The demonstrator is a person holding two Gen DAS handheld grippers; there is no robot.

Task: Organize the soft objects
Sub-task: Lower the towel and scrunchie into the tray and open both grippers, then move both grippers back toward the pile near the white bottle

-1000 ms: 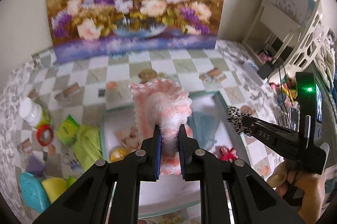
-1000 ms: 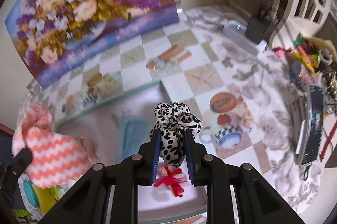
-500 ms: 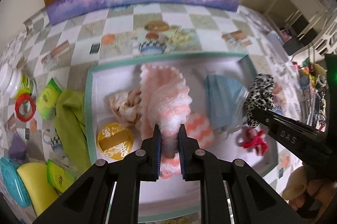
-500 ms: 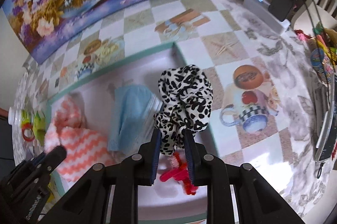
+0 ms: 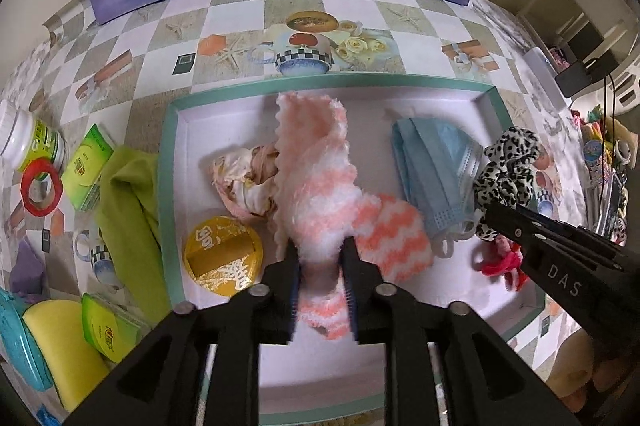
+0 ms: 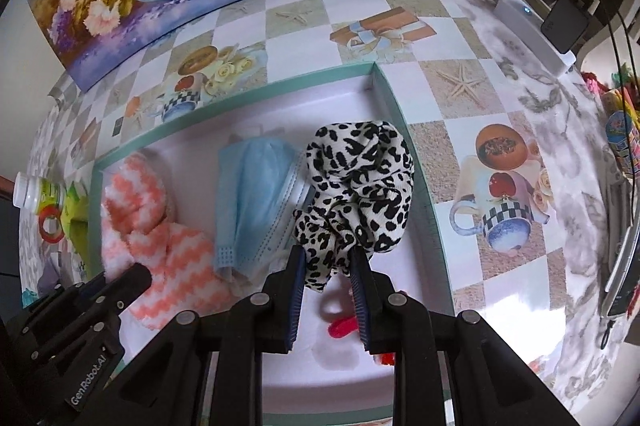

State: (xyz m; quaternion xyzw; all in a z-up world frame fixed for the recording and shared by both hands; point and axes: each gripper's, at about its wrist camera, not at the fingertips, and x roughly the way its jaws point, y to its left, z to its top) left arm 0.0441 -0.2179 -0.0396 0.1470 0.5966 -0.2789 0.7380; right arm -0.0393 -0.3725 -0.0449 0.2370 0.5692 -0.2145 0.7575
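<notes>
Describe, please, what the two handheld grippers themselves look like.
Both the left gripper and the right gripper are matte black plastic with angular linkage arms, silver rivets at the pivots and blue ribbed pads lining the jaws. White lettering marks their sides: "DAS" on the right one, "GenRobot.AI" on the left.

Both wrist views look down, sharing tray [image 5: 495, 98].

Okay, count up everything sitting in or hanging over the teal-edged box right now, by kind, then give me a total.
Box contents:
Pink-and-white fuzzy socks: 2
Blue face mask: 1
Leopard-print scrunchie: 1
Red scrunchie: 1
Beige crumpled cloth: 1
Gold round tin: 1
Total: 7
</notes>
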